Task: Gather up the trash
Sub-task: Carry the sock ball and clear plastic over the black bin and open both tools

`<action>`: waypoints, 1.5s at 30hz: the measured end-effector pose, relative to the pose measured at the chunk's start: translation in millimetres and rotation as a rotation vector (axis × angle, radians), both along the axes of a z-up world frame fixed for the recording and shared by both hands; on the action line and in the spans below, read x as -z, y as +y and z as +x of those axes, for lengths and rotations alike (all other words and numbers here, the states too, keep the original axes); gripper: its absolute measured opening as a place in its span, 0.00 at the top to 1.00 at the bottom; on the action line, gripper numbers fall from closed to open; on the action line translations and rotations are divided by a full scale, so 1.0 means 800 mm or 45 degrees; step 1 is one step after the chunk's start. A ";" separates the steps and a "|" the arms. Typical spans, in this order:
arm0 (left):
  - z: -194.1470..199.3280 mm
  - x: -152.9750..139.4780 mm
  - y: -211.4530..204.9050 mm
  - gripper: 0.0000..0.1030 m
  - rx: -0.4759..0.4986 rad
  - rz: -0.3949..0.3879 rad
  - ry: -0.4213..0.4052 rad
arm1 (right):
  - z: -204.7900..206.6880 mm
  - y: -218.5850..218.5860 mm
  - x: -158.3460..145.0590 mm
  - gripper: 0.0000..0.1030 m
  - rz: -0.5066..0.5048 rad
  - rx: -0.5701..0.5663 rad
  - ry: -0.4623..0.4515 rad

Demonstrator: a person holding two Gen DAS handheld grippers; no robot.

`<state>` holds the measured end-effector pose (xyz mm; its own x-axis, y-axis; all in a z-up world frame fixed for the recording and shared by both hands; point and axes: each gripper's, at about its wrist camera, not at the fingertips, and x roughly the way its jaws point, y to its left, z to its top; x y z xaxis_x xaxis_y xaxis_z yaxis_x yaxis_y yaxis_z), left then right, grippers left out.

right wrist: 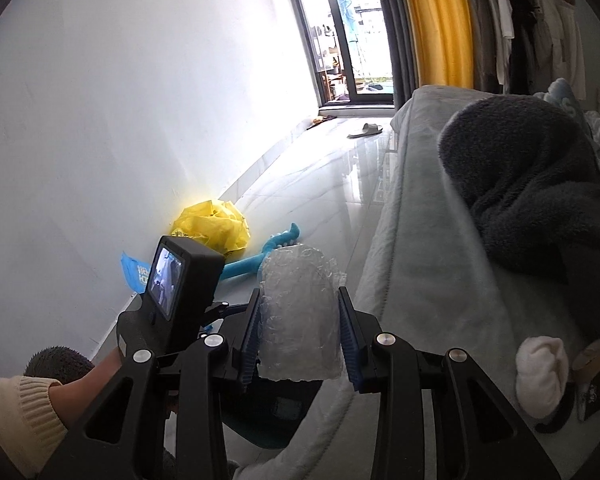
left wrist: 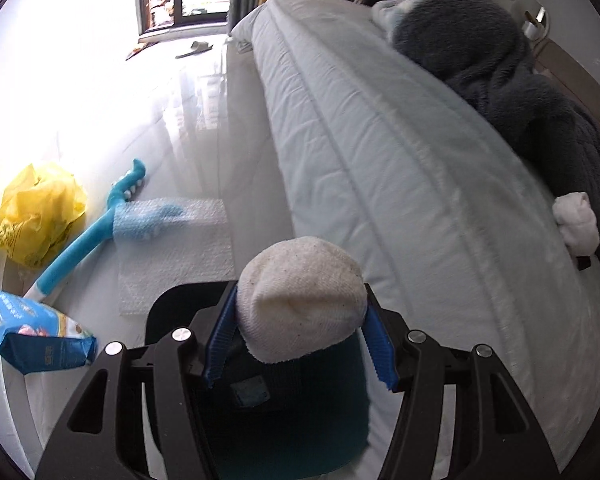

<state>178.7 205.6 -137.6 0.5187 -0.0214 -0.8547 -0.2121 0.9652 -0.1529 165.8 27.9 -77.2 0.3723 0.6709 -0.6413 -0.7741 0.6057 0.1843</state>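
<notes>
My left gripper [left wrist: 300, 293] is shut on a balled white sock [left wrist: 296, 308], which bulges out between the blue pads [left wrist: 220, 336]. It hangs over a dark blue-black thing with a small label [left wrist: 252, 396], at the foot of the bed. My right gripper [right wrist: 299, 294] is shut on a crumpled wad of clear bubble wrap [right wrist: 300, 320]. On the floor by the wall lie a yellow plastic bag [left wrist: 36, 216], a blue snack bag [left wrist: 32, 336] and a flat sheet of bubble wrap [left wrist: 176, 248].
A teal long-handled brush [left wrist: 88, 236] lies across the floor trash. The bed [left wrist: 380, 160] fills the right side, with a dark fleece blanket [left wrist: 500, 80] and another white sock [left wrist: 576, 224] on it. A hand in a cream sleeve [right wrist: 20, 420] is at lower left. A slipper [right wrist: 366, 130] lies near the window.
</notes>
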 end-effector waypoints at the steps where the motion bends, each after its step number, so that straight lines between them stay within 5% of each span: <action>1: -0.003 0.004 0.008 0.40 -0.015 -0.007 0.017 | -0.004 0.007 0.002 0.65 -0.006 -0.017 0.002; 22: -0.043 0.066 0.080 0.39 -0.018 -0.074 0.279 | 0.000 0.104 0.080 0.65 -0.160 -0.122 0.108; 28: -0.052 0.069 0.092 0.26 -0.017 -0.107 0.316 | 0.000 0.117 0.107 0.65 -0.225 -0.124 0.158; 35: -0.059 0.048 0.110 0.18 -0.063 -0.126 0.242 | 0.000 0.126 0.137 0.65 -0.303 -0.120 0.217; 45: -0.069 -0.029 0.116 0.10 -0.070 -0.091 -0.095 | -0.001 0.137 0.171 0.65 -0.411 -0.109 0.286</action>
<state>123.7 298.3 -114.5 0.5828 -0.0508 -0.8110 -0.2500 0.9384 -0.2385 165.1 137.6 -214.3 0.1504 0.4443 -0.8832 -0.7862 0.5953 0.1656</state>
